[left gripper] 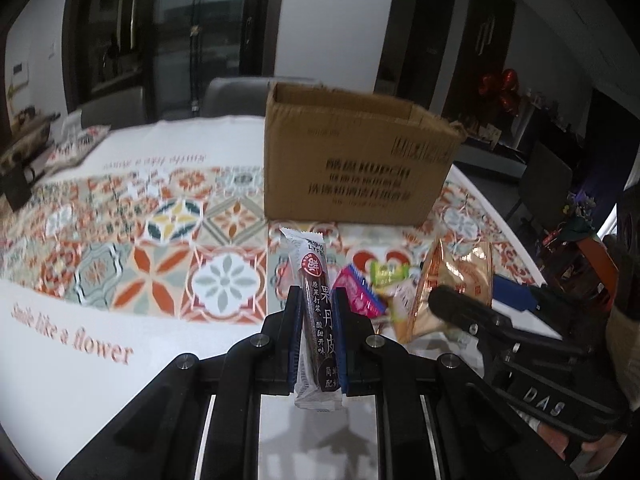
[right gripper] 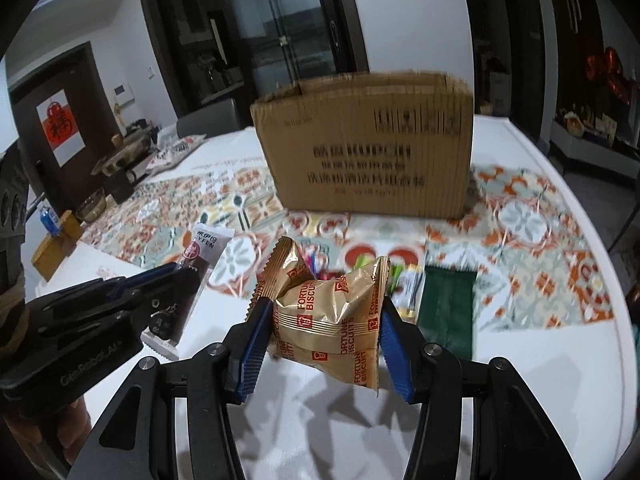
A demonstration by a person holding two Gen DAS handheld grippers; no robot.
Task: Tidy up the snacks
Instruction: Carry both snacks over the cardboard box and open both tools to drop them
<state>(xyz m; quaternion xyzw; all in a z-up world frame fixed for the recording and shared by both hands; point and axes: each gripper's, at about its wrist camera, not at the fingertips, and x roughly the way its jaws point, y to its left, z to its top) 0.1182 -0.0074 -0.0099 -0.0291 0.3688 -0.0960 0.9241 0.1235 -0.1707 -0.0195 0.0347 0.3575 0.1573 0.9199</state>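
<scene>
My left gripper is shut on a long dark brown and white fruit-leather bar, held above the table in front of the open cardboard box. My right gripper is shut on a gold Fortune Biscuits packet, also above the table, before the same box. In the right wrist view the left gripper with its bar is at the left. In the left wrist view the right gripper and the gold packet are at the right.
A pink packet and a green-labelled packet lie on the patterned tablecloth. A dark green packet lies to the right. A wooden block with a small blue can, bowls and a cushion sit at the far left. Chairs stand behind the table.
</scene>
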